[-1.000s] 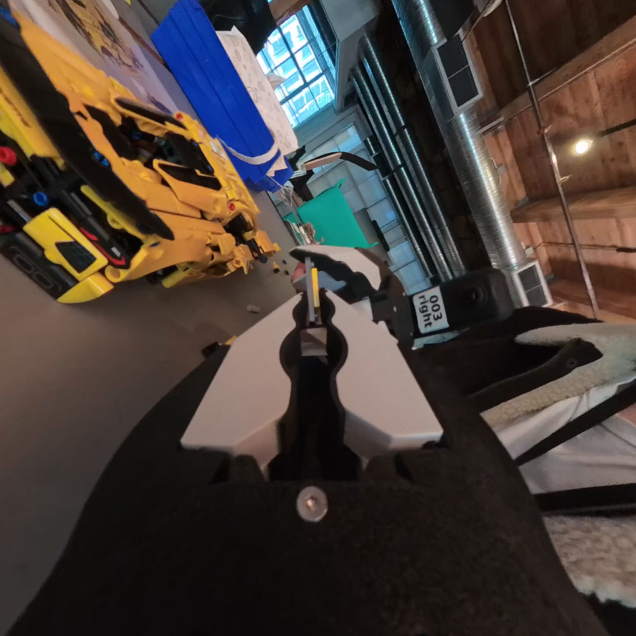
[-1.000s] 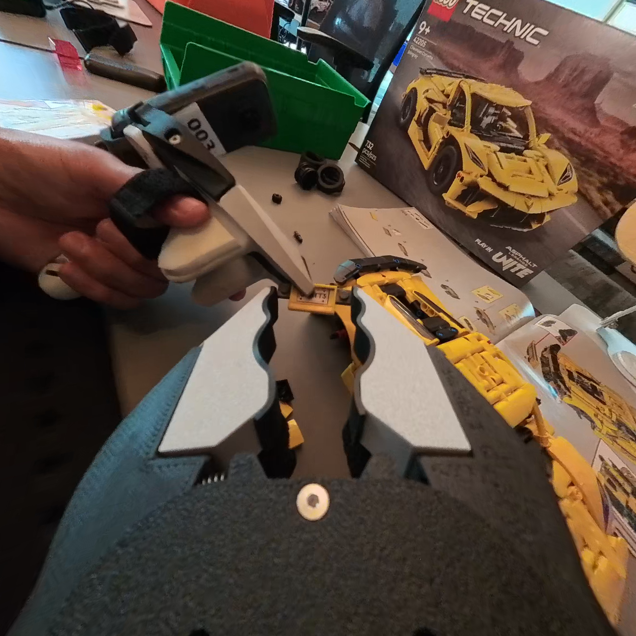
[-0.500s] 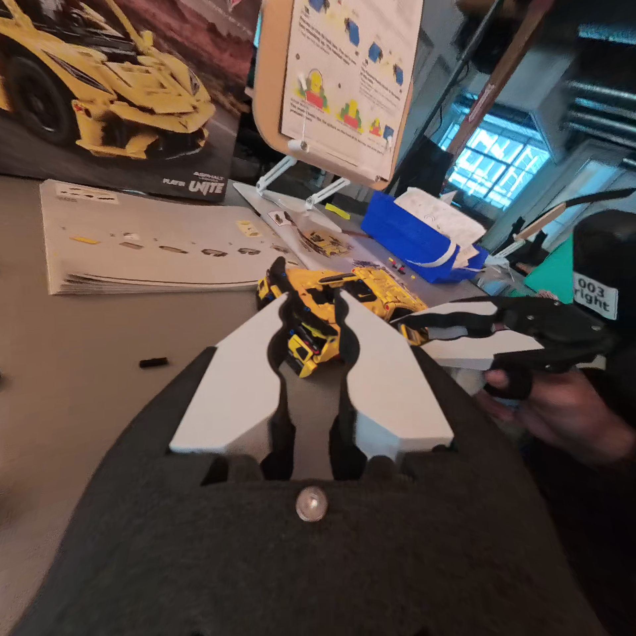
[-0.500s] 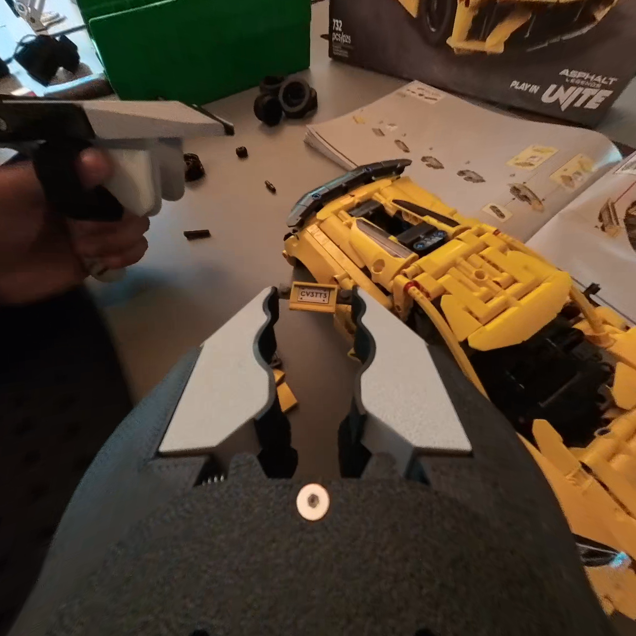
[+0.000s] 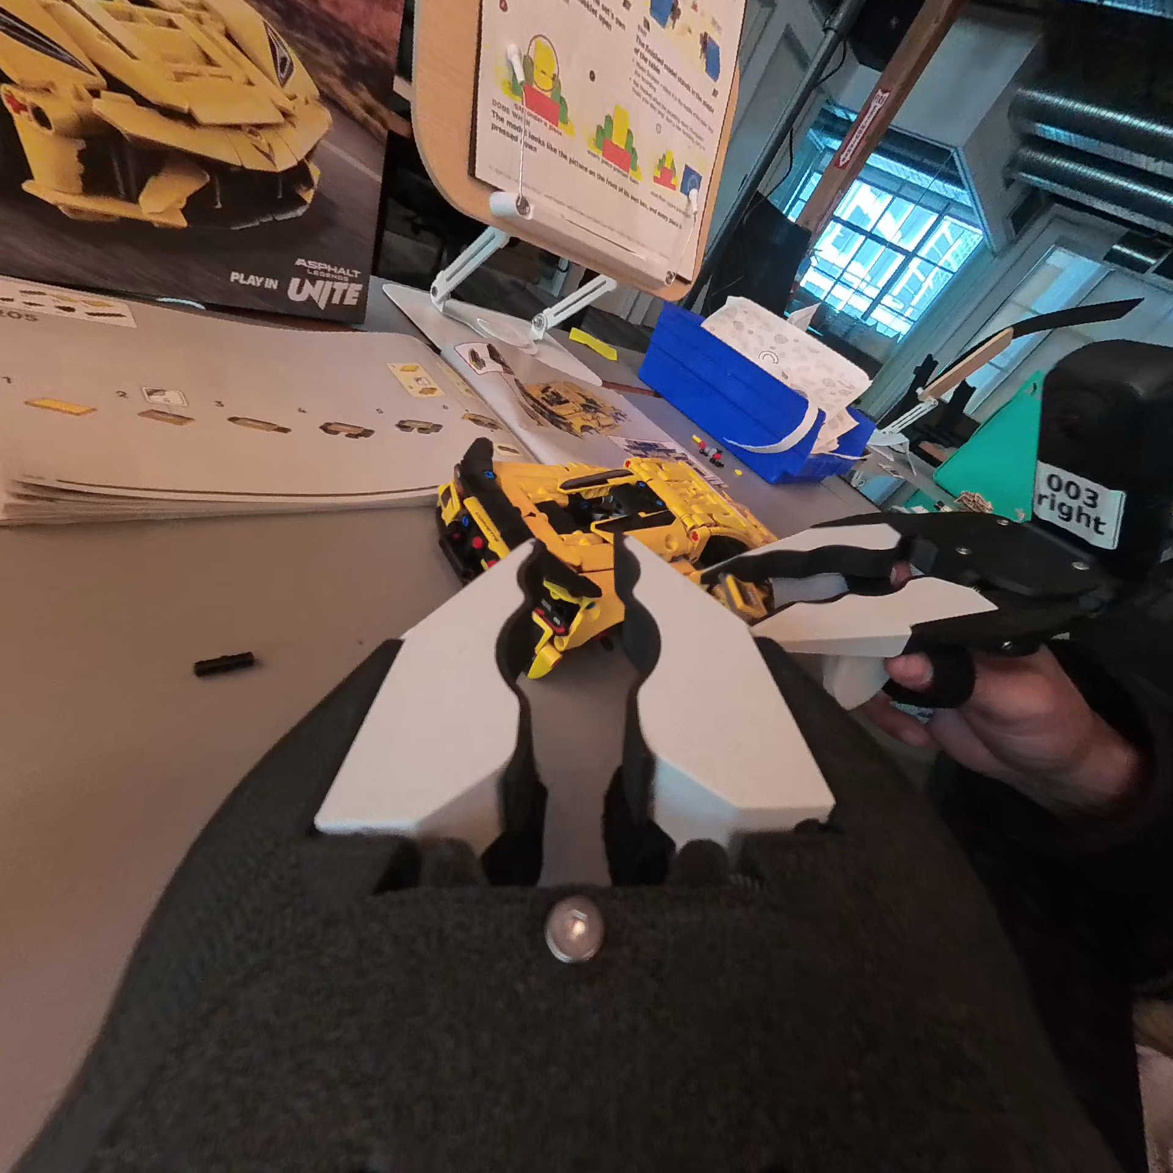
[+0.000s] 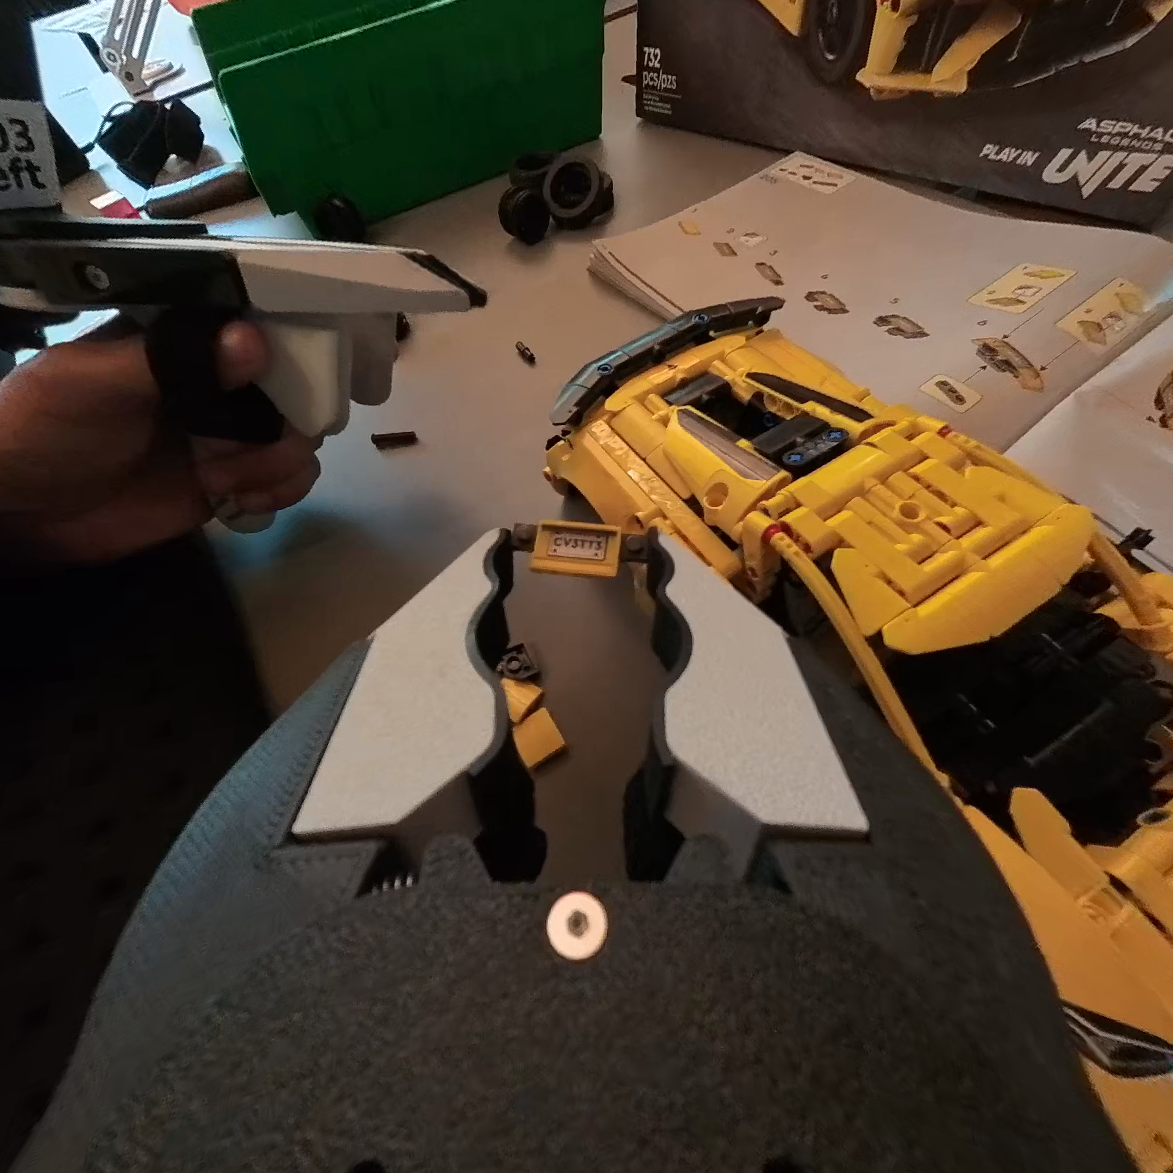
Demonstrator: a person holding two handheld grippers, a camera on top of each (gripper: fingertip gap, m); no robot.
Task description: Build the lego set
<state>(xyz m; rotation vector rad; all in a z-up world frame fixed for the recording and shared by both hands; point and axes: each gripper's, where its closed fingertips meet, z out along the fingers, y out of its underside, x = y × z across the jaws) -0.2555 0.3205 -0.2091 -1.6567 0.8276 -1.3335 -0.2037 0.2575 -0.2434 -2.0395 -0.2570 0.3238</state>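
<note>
Presently the right gripper [image 6: 574, 552] clamps the yellow plate piece [image 6: 576, 548] by its dark end pins, face toward the camera, just left of the yellow car [image 6: 857, 527], presumably for fitting, while the left gripper [image 5: 574, 565] hovers nearby, fingers apart and empty.

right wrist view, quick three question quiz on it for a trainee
1. True or false: the right gripper holds a yellow plate at its fingertips.
2. The black tyres lie next to a bin of which colour? A green, B red, C white.
3. What colours are the loose pieces on the table seen between that gripper's fingers?

Key: 1 true. 2 A, the green bin. 3 yellow and black.
</note>
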